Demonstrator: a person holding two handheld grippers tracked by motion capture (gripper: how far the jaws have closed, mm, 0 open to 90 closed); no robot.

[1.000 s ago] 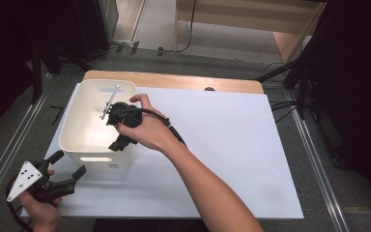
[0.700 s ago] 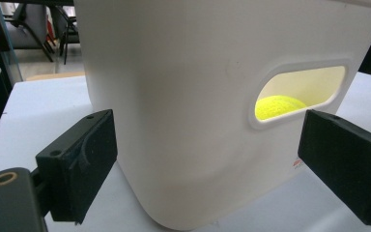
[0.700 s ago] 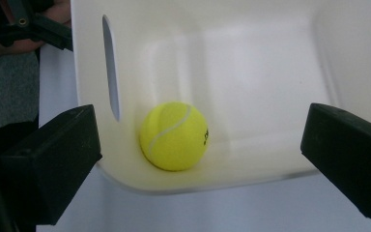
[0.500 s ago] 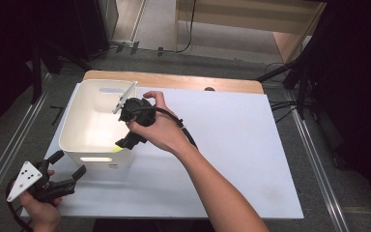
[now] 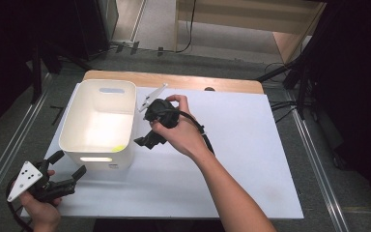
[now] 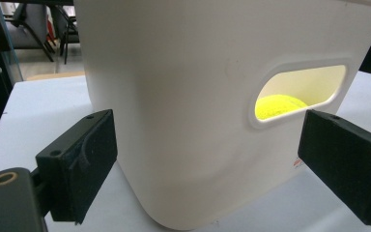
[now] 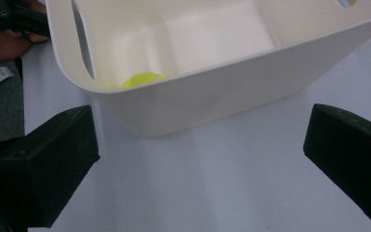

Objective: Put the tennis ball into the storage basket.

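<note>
A white plastic bin (image 5: 99, 121) stands at the left of the white board. A yellow-green ball (image 5: 118, 148) lies on its floor by the near right corner; it also shows through the handle slot as the ball (image 6: 280, 104), and over the rim as the ball (image 7: 142, 79). My right gripper (image 5: 145, 141) hangs just right of the bin's right wall, jaws angled down toward it. They have just been opening and stand open with nothing between them. My left gripper (image 5: 69, 165) rests open at the bin's near left corner, facing the bin wall (image 6: 188, 96).
The white board (image 5: 251, 145) stretches bare to the right of the bin, with a wooden strip (image 5: 174, 79) along its far edge. Grey floor and metal rails flank both sides. The left hand (image 7: 7, 41) shows beyond the bin (image 7: 232, 92).
My right gripper has come out of the bin and moved right, past its right rim. The yellow ball now lies in the bin. The left gripper has stayed put.
</note>
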